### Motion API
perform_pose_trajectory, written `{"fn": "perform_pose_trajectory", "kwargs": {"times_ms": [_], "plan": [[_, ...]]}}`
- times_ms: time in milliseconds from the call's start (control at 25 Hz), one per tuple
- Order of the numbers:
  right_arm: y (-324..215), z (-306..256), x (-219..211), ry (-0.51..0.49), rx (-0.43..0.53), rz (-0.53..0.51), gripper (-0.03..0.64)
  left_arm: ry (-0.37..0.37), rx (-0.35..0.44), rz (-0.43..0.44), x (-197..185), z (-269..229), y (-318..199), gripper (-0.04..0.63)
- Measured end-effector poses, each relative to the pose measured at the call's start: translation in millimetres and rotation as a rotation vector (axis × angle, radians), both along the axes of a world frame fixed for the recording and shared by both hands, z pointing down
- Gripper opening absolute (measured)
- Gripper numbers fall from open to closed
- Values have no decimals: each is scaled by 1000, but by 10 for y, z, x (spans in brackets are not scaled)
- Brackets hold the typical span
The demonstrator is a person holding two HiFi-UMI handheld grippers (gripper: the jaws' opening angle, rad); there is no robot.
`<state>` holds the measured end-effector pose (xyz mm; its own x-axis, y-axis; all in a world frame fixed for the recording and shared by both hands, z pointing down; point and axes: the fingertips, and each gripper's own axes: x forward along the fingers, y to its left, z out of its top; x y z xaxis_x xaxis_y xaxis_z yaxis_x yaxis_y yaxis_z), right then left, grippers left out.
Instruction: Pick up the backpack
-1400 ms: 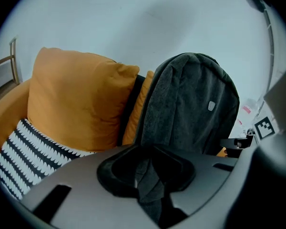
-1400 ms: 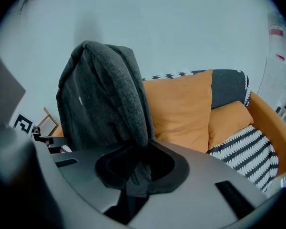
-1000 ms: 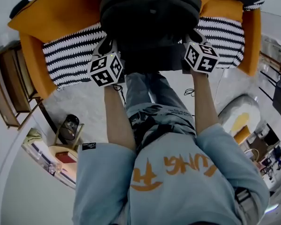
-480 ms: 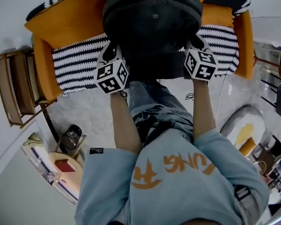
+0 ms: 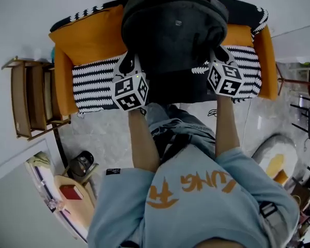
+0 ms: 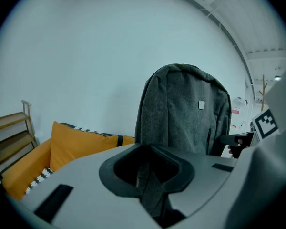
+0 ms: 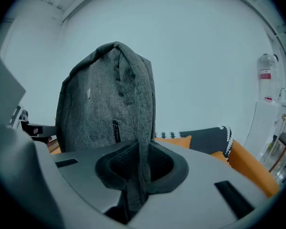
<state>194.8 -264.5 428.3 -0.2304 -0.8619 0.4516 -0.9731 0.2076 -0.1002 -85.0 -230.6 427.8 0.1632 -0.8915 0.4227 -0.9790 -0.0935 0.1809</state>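
Observation:
A dark grey backpack (image 5: 175,30) hangs upright in the air above the sofa, held up from both sides. My left gripper (image 5: 127,62) grips a fold of its grey fabric (image 6: 150,187) at the bag's left side; its jaws are closing, with the fabric between them. My right gripper (image 5: 217,56) is shut on a strip of the bag's fabric (image 7: 137,175) at the right side. In the left gripper view the backpack (image 6: 186,109) rises straight ahead; in the right gripper view the backpack (image 7: 105,104) stands ahead and to the left. The fingertips are hidden by the bag in the head view.
Below the bag stands an orange sofa (image 5: 88,40) with a black-and-white striped cover (image 5: 95,79). A wooden rack (image 5: 31,97) stands at its left end. A small stool with a dark object (image 5: 81,164) and a low table (image 5: 67,195) are at the lower left.
Both grippers have risen together with the backpack, which has come up off the sofa seat. More of the sofa shows beneath it.

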Motion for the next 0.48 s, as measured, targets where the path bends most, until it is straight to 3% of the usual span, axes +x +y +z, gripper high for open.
{"fn": "perform_pose_trajectory", "kwargs": {"times_ms": [480], "plan": [[36, -798, -50, -8, 162, -72, 38, -10, 148, -55, -20, -811, 232, 66]]}}
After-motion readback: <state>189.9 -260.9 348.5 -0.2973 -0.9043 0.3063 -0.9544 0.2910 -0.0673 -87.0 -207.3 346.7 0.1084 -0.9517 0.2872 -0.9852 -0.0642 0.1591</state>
